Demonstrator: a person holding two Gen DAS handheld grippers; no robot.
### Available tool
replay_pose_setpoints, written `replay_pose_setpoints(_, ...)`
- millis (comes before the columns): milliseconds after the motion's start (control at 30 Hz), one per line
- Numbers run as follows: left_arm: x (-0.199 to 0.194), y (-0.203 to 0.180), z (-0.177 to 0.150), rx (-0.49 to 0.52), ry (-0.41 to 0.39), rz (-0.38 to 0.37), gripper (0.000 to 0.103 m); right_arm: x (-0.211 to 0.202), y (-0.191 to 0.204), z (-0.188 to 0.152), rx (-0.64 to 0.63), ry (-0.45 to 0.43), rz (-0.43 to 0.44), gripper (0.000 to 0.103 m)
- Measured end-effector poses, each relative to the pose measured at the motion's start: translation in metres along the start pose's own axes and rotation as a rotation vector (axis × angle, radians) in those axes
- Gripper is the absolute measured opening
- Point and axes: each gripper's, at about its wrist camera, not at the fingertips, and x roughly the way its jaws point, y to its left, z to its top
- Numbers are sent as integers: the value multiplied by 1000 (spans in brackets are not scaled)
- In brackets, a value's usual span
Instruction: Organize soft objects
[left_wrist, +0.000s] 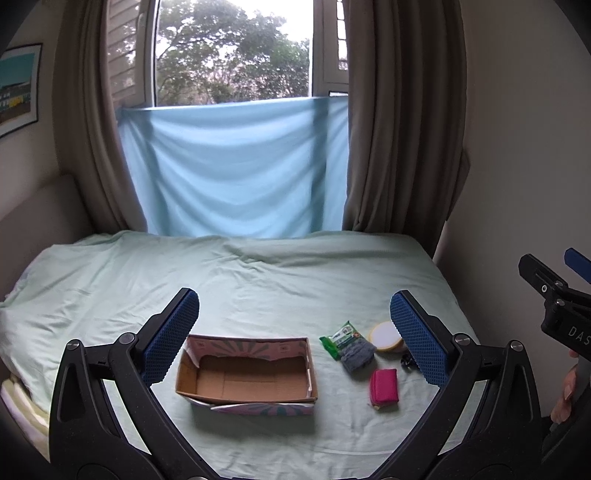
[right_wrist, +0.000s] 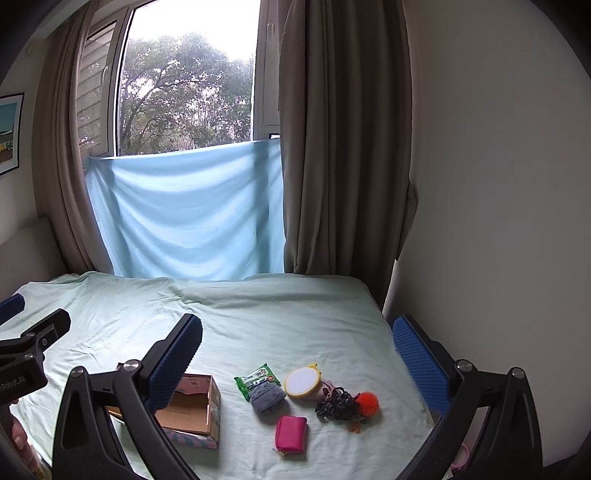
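Observation:
An open cardboard box (left_wrist: 246, 373) lies on the green bedsheet, seen also in the right wrist view (right_wrist: 192, 410). Right of it lie a green wipes pack (left_wrist: 338, 338) (right_wrist: 256, 378), a grey cloth (left_wrist: 358, 355) (right_wrist: 266, 397), a pink sponge (left_wrist: 384, 386) (right_wrist: 291, 432), a round yellow-rimmed pad (left_wrist: 385, 335) (right_wrist: 303, 383), a black scrunchie (right_wrist: 334, 404) and an orange pom-pom (right_wrist: 367, 403). My left gripper (left_wrist: 295, 332) is open above the box, holding nothing. My right gripper (right_wrist: 299, 354) is open above the small items, holding nothing.
The bed (left_wrist: 258, 273) fills the foreground and meets a wall (right_wrist: 498, 221) on the right. Brown curtains (left_wrist: 399, 122) and a blue cloth (left_wrist: 236, 170) hang over the window behind. A headboard (left_wrist: 40, 214) stands at left.

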Motion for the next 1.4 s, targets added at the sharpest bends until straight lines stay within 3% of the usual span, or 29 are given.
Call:
replay_pose_setpoints(333, 75, -60, -47, -48, 174, -95, 103, 56, -56, -33, -48, 89, 27, 103)
replay_pose_setpoints(533, 143, -107, -108, -34, 286, -116, 103, 121, -92, -71, -77, 169, 60, 103)
replay_pose_setpoints(800, 236, -148, -186, -50, 417, -152, 103, 210, -122, -134, -233, 234, 145, 103)
replay_pose_setpoints(1000, 302, -171, -248, -72, 525, -158, 102, 276, -126, -189, -326, 287, 211, 103)
replay_pose_setpoints(1300, 355, -197, -299, -22, 623, -133, 101, 355, -125, -251, -388, 380, 281, 99)
replay_pose_setpoints(1400, 371, -199, -311, -31, 665, -139, 91, 372, -121, -268, -450, 399, 312, 95)
